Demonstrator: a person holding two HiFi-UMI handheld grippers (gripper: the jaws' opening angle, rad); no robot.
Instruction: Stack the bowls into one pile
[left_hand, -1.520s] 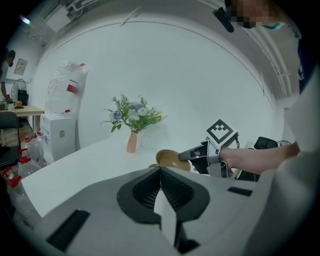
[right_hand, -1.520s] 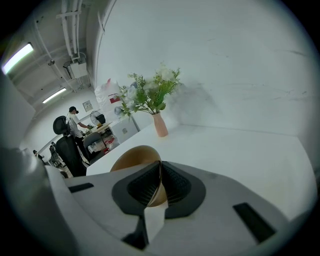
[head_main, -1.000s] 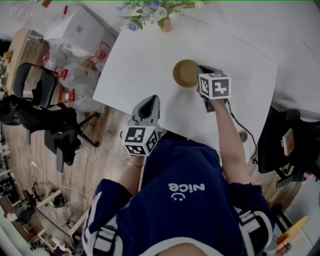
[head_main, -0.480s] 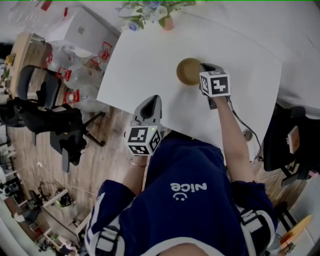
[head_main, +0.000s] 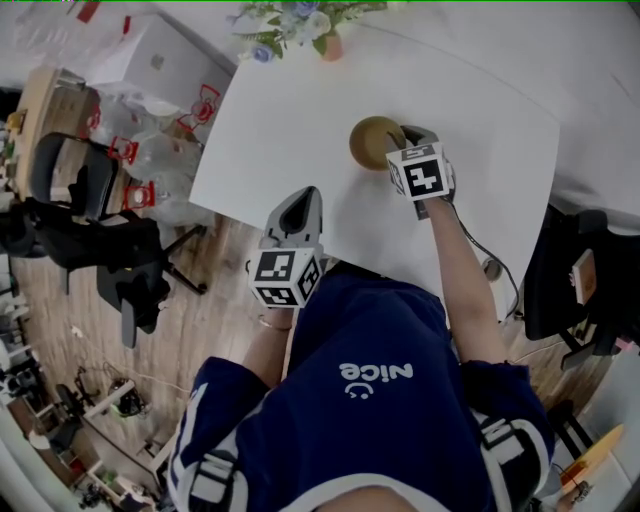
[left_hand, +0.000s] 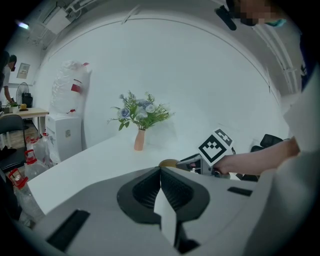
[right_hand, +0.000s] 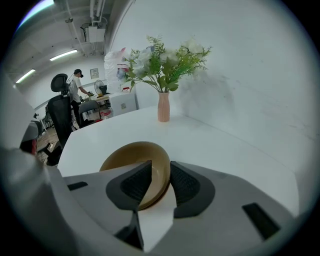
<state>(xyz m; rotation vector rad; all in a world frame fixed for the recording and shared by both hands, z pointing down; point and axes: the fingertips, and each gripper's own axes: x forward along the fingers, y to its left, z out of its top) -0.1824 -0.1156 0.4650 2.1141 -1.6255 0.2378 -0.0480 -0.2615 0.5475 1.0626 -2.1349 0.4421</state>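
Observation:
A tan bowl (head_main: 372, 142) sits on the white table (head_main: 290, 120), right of the middle. My right gripper (head_main: 405, 140) is at the bowl's right side. In the right gripper view the bowl (right_hand: 132, 157) has its near rim between the jaws of that gripper (right_hand: 161, 172), which are opening; a gap shows beside the right pad. My left gripper (head_main: 300, 205) hovers over the table's near edge, shut and empty, pointing toward the bowl (left_hand: 167, 163) and the right gripper (left_hand: 192, 162). Its own pads meet at the tip (left_hand: 160, 170).
A pink vase of flowers (head_main: 330, 45) stands at the table's far edge, also in the right gripper view (right_hand: 163, 106). Office chairs (head_main: 100, 240), bags and a white cabinet (head_main: 160, 60) lie left of the table. A cable (head_main: 485, 255) trails off the right side.
The right gripper has rolled slightly, so its marker cube now sits tilted and a little further left. The bowl and the left gripper stay where they were.

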